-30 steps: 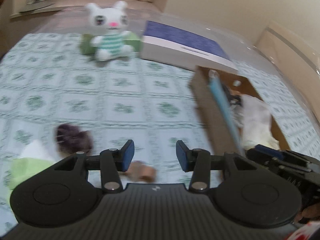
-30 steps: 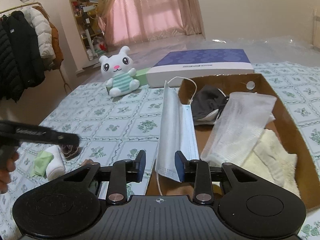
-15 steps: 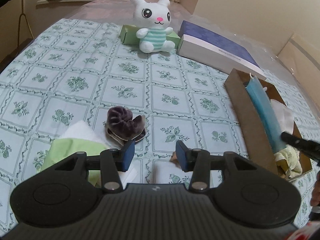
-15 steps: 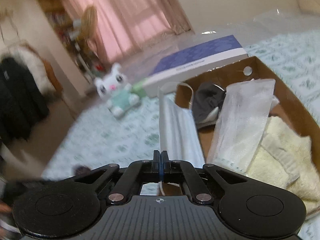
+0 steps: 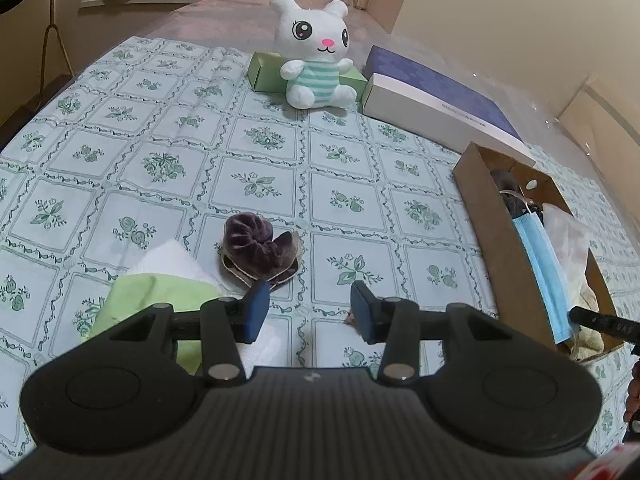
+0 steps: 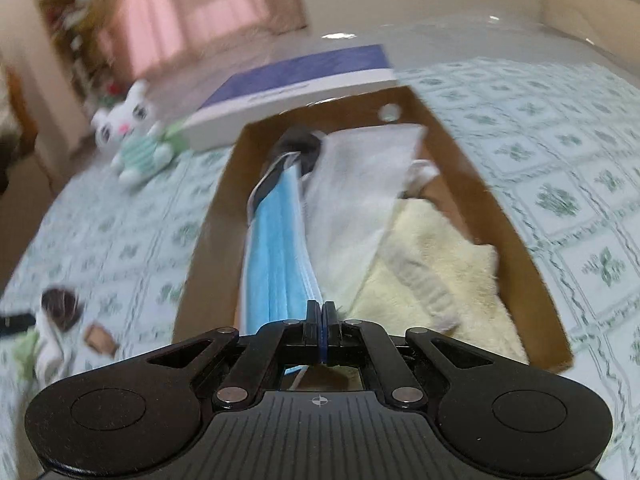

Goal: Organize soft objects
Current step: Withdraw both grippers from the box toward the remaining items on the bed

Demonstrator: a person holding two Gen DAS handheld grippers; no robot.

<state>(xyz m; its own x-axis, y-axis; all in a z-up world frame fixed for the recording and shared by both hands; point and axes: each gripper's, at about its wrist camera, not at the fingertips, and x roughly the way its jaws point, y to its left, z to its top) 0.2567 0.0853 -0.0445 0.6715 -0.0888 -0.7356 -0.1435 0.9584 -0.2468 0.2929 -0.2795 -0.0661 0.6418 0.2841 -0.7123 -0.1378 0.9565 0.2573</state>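
- At the bottom centre of the right wrist view, the right gripper [image 6: 322, 312] has its jaws pressed together on the near edge of a blue face mask [image 6: 278, 248].
- The mask stretches away toward 12 o'clock, lying inside a brown cardboard box [image 6: 516, 236] along its left wall.
- Beside the mask, toward 1 o'clock, lies a white cloth [image 6: 360, 184]; a pale yellow towel [image 6: 436, 268] fills the near right part of the box at 2 o'clock. A dark item [image 6: 298, 144] sits at the far end of the box.
- Beyond the box at 11 o'clock lies a flat blue and white box [image 6: 296, 84], and a white plush bunny [image 6: 134, 136] sits at 10 o'clock. This view is blurred.
- At the bottom of the left wrist view, the left gripper [image 5: 306, 306] has its jaws spread apart, holding nothing, above a green-patterned tablecloth [image 5: 160, 140].
- Just past its left finger, at 11 o'clock, lies a dark purple rolled sock [image 5: 260, 246].
- A green and white cloth [image 5: 160, 284] lies at 9 o'clock, partly under the gripper.
- A green box [image 5: 264, 70] lies behind the bunny at 12 o'clock.
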